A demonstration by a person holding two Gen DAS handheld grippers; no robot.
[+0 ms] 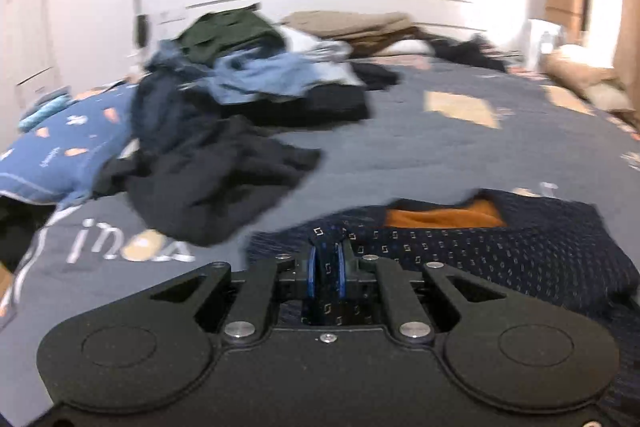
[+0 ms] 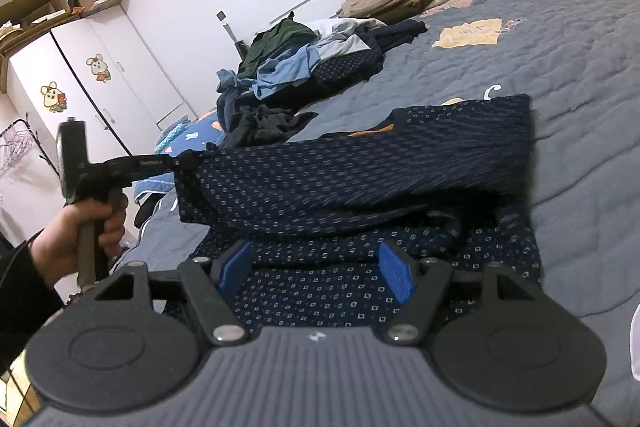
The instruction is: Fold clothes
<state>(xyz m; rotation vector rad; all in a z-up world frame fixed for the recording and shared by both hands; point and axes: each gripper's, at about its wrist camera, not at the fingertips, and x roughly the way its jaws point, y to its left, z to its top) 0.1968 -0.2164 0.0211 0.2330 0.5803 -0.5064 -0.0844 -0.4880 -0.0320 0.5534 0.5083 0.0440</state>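
Your left gripper (image 1: 328,259) is pinched on an edge of the dark patterned garment (image 2: 360,171), holding that flap lifted above the rest of it on the grey bedspread (image 2: 560,39). Your right gripper (image 2: 316,267) stands spread wide, nothing between its fingers, with cloth just ahead at 12 o'clock. In the right wrist view the lifted flap's long axis runs from 9 toward 2 o'clock; the left gripper holds its 9 o'clock end. The pile of clothes (image 1: 248,79) lies well apart, around 11 o'clock.
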